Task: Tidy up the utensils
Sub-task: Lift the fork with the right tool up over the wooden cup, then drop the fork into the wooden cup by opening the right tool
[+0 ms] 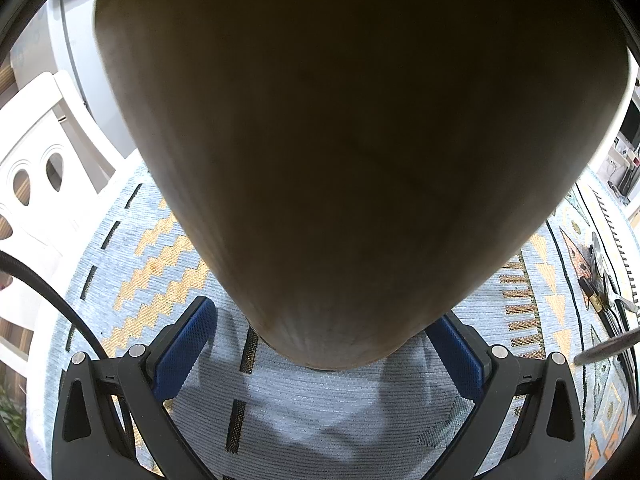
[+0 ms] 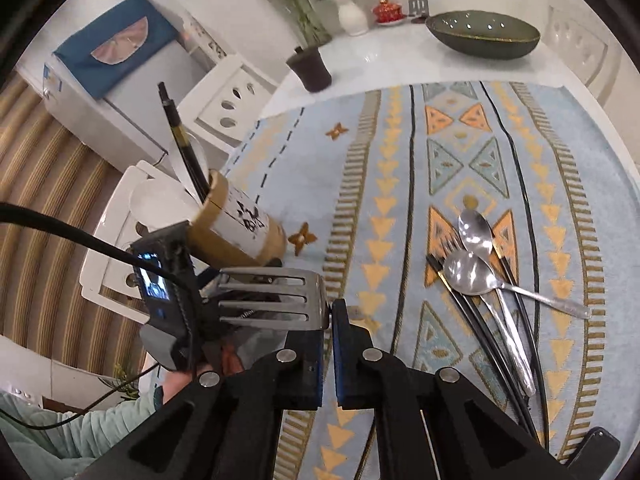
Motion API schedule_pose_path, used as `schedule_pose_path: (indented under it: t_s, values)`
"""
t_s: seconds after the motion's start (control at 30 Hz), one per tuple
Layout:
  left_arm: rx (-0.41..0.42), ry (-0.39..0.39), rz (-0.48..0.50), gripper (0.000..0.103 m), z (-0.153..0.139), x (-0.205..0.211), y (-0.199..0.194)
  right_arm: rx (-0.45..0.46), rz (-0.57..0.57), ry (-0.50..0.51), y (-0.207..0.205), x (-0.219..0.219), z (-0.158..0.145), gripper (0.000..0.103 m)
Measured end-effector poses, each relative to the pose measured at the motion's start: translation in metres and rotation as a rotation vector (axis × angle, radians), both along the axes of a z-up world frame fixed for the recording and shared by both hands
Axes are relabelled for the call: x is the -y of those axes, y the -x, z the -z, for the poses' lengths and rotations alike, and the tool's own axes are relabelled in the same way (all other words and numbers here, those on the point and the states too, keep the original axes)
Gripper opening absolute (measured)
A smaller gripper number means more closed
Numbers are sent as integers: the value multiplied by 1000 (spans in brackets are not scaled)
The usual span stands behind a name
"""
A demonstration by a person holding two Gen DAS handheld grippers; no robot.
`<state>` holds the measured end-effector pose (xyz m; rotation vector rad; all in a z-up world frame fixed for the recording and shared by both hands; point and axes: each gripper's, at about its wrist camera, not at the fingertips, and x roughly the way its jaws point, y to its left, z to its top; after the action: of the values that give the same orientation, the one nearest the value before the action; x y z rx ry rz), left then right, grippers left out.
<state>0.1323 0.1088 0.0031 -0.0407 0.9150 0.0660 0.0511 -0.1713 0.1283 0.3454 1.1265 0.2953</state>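
A tan utensil holder with black markings leans tilted, its base on the patterned cloth. My left gripper has its blue pads on either side of the holder's base, and the holder fills the left wrist view. A black chopstick and a pale utensil stick out of its mouth. My right gripper is shut on a steel fork, whose tines point left just below the holder. Two steel spoons and black chopsticks lie piled on the cloth to the right.
At the table's far end stand a dark oval bowl, a black cup, a white vase and a red dish. A white chair is at the left edge. A person's sleeve shows lower left.
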Motion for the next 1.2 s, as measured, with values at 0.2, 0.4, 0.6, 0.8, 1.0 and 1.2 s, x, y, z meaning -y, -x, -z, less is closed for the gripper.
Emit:
schedule_pose_path:
  t_s: [0.2,0.4,0.6,0.8,1.0,1.2]
  values:
    - [0,0,0,103,0,0,0,16,-5,-3,-4,4,-6,3]
    - [0,0,0,103,0,0,0,38,-8,-13,-6,5,-16,3]
    - [0,0,0,103,0,1,0,112,-28,-35,-12,-1,-50,3]
    - [33,2,-2,103,-4,1,5,283,-72,-95,-26,-22,-108,3]
    - [80,2,1,103,-9,0,16,408,-154,-181,-50,-60,-145,3]
    - [108,5,6,103,-14,2,26,387,-232,-182,-72,-98,-132,3]
